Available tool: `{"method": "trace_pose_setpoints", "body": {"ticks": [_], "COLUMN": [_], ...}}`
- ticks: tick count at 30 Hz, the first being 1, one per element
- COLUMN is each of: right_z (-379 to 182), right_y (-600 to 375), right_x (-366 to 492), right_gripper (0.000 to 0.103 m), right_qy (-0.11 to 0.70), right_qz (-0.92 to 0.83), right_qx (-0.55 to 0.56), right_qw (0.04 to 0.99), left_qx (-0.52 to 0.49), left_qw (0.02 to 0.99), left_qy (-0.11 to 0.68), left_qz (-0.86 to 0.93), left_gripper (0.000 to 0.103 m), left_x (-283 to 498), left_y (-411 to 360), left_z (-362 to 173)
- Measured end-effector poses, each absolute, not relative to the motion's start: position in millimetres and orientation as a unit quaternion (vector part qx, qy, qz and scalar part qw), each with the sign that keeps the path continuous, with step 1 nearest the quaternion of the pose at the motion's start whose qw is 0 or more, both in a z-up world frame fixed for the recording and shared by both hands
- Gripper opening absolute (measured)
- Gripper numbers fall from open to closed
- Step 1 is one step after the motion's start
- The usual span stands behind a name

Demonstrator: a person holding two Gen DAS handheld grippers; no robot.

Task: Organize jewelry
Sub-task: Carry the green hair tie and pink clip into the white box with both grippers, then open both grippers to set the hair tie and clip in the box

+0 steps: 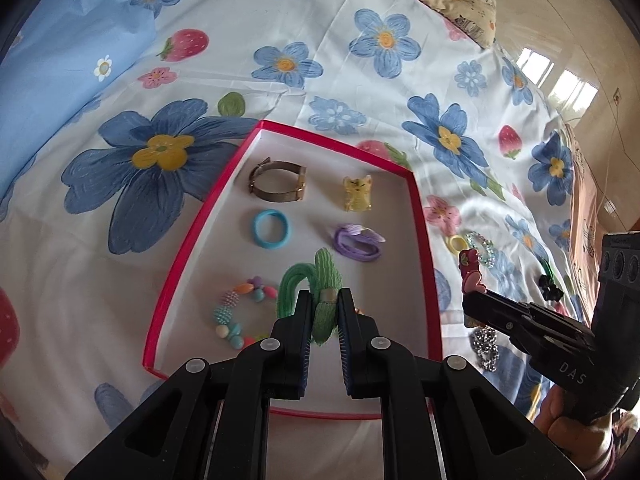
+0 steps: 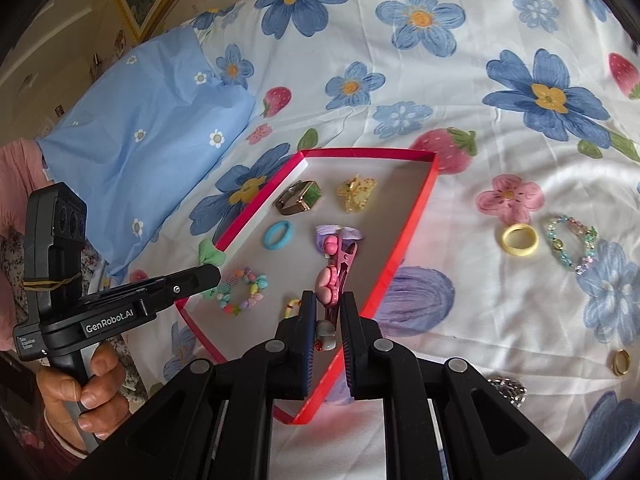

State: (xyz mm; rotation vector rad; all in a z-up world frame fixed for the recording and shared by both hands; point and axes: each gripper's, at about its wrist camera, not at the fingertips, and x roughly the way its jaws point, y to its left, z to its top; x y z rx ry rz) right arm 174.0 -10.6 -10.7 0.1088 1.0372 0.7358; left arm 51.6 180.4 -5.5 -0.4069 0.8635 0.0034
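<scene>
Above the red-rimmed tray (image 1: 420,216), your left gripper (image 1: 325,300) clamps a fuzzy green hair tie (image 1: 326,276); your right gripper (image 2: 328,300) pinches a glossy pink clip (image 2: 332,276).

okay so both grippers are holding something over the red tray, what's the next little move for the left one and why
Probably lower the left gripper and release the green hair tie onto the bare spot of the red tray beside the colourful bead bracelet. It is shut on the tie above that gap, and the other items already lie in tidy rows.
</scene>
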Motion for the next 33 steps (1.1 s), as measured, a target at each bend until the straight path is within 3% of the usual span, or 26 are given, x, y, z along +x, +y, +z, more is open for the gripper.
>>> {"method": "trace_pose_setpoints", "body": {"ticks": [33], "right_z": [-60], "right_y": [62], "right_x": [217], "right_gripper": [0.012], "right_qy": [0.520], "right_qz": [0.343], "right_qx": [-0.045], "right_qw": [0.781], "left_qx": [-0.123], "left_qw": [0.878], "left_qy": [0.461], "left_qz": [0.043], "left_gripper": [0.012], "left_x": [140], "left_y": [192], "left_z": [-44]}}
